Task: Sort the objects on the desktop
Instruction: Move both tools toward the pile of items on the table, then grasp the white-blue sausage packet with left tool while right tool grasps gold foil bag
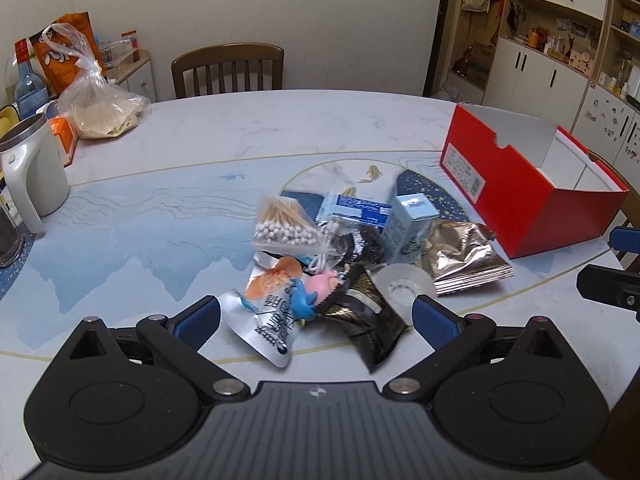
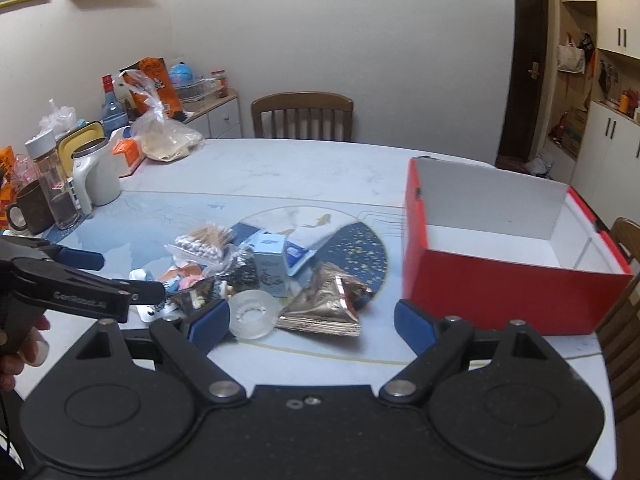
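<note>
Nearest the left wrist cam: left gripper (image 1: 316, 320), jaws spread wide, holding nothing, low over the near edge of the pile, w/ a silver snack packet (image 1: 266, 322) and a black-gold sachet (image 1: 366, 320) lying between its pads. Right gripper (image 2: 312, 322) likewise wide open and empty, w/ the clear tape roll (image 2: 253, 314) by its left pad and a bronze foil pouch (image 2: 326, 300) ahead.

Rest of pile, mid-table: bag of cotton swabs (image 1: 286, 224), small light-blue carton (image 1: 408, 228) upright, blue wrapper (image 1: 358, 208), pink and blue toy figures (image 1: 312, 292). Red shoebox (image 2: 508, 256) sits open to the right, well apart from the pile; looks empty inside.

Judgement: no item picked yet. Best to take an outer, loose item first, e.g. tape roll or foil pouch. Close on one item only; foil is slippery, so pinch flat across the sealed edge, lift straight up, and don't drag neighbours. Keep the two grippers apart.
</note>
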{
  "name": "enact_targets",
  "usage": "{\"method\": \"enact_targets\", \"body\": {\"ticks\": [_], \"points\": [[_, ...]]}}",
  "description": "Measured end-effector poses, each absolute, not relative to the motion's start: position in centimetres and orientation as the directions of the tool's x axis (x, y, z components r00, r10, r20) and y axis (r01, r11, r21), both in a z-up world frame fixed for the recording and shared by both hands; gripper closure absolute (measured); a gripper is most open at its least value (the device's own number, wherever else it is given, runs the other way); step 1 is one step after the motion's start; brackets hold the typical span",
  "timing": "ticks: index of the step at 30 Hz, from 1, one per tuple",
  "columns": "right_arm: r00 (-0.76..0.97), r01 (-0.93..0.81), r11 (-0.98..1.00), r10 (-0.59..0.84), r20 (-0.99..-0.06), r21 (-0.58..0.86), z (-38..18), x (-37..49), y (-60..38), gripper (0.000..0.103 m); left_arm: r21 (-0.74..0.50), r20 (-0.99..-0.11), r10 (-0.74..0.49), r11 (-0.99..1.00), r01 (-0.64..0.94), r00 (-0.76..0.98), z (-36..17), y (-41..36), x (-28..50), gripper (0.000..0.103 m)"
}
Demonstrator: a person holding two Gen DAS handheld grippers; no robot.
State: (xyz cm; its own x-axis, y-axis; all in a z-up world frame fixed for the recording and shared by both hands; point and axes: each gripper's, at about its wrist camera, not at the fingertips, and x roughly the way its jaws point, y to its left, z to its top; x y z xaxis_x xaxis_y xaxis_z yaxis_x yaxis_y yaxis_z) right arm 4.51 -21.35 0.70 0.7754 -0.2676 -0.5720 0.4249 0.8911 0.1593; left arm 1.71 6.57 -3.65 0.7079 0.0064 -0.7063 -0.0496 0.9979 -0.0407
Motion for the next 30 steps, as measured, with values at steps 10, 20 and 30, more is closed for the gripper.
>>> {"method": "enact_targets", "body": {"ticks": [10,20,30], "points": [[0.754,0.364,0.923,-0.217,-0.62,0.12,-0.3,9.2,-19.5,0.015,-0.05,-0.74,0.007,0.997,-0.064,0.673,-5.8,10.5,3.8,0.002],[0.727,0.369,0.924,-0.222,-0.65,0.097,-1.8,12.2,-18.8,0.016,-0.059,-0.768,-0.024,0.998,-0.034,0.64,-7.6,12.4,5.5,0.007],[0.635,0.536,0.84,-0.339,-0.694,0.081,-4.2,13.2,-22.8,0.018,-0.085,-0.788,-0.057,0.996,-0.016,0.613,-9.0,13.3,6.4,0.016]]}}
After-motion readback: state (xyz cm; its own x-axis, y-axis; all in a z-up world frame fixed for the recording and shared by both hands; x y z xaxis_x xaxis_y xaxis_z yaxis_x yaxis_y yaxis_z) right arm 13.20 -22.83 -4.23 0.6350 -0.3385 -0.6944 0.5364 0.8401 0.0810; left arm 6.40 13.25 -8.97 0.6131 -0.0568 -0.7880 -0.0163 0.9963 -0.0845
